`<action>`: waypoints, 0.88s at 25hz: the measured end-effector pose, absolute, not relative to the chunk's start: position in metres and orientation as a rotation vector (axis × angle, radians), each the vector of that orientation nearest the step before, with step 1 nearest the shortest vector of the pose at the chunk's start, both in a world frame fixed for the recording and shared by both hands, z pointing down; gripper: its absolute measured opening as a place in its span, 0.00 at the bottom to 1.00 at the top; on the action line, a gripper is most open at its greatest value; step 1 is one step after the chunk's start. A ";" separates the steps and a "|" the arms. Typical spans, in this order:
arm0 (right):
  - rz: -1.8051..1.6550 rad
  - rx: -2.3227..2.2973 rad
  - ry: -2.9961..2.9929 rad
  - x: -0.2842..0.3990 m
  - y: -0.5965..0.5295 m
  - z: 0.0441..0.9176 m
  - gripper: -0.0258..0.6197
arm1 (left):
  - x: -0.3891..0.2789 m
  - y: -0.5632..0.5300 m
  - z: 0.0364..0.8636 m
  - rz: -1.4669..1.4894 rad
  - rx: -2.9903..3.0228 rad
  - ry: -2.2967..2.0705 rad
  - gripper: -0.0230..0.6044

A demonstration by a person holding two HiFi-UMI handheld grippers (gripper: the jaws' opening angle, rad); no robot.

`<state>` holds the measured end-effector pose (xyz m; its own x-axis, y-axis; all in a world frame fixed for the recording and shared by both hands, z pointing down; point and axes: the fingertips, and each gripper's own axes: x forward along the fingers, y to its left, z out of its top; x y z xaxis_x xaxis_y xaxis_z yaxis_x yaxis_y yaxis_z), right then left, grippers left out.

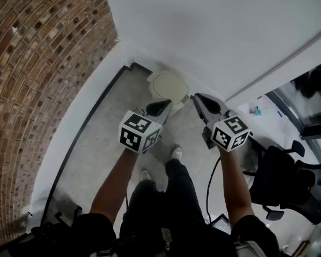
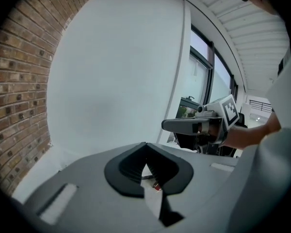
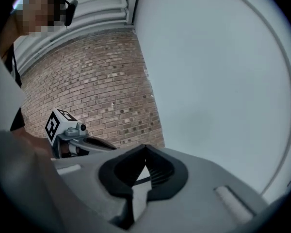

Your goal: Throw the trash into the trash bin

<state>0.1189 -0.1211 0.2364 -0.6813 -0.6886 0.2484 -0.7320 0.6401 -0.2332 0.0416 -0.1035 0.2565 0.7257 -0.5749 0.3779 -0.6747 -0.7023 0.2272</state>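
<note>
So, the trash bin (image 1: 168, 84) is sitting on the floor (image 1: 96, 149) in the corner, just beyond the tips of both tools and roughly between them. Its pale lid is looking shut from up here. No trash is showing up anywhere, not in the head view and not in either gripper view.

The left tool (image 1: 161, 107) is being held up in front of the person with its jaws pressed together and nothing pinched between them. The right tool (image 1: 201, 101) is doing the same right beside it, closed on nothing. Both are pointing more at the corner walls than down at the bin, with the brick wall (image 1: 37, 63) off to the left tool's outer side and the white wall (image 1: 203, 31) ahead. An office chair (image 1: 289, 181) is standing well off to the right tool's outer side.

I'm reading this as an in-between moment, with no carrying or dropping going on. I can't tell whether the trash is already inside the bin or lying somewhere out of frame. If any is left, the next move is calling for finding it, opening one tool, and lowering that tool onto it.
</note>
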 end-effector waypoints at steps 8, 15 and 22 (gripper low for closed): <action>0.312 1.250 -2.822 0.064 -0.062 0.141 0.04 | -0.003 -0.037 0.174 0.259 2.656 -0.983 0.05; 0.237 1.288 -2.863 0.043 -0.025 0.100 0.04 | -0.019 -0.008 0.133 0.233 2.731 -0.983 0.05; 0.185 1.297 -2.876 0.031 -0.006 0.078 0.04 | -0.021 0.011 0.112 0.226 2.792 -0.954 0.05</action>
<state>0.0306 -0.0061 0.0775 -0.6629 -0.7481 0.0308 -0.7459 0.6562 -0.1143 -0.0207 0.0114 0.1118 0.7822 -0.5895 0.2015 -0.6172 -0.7773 0.1220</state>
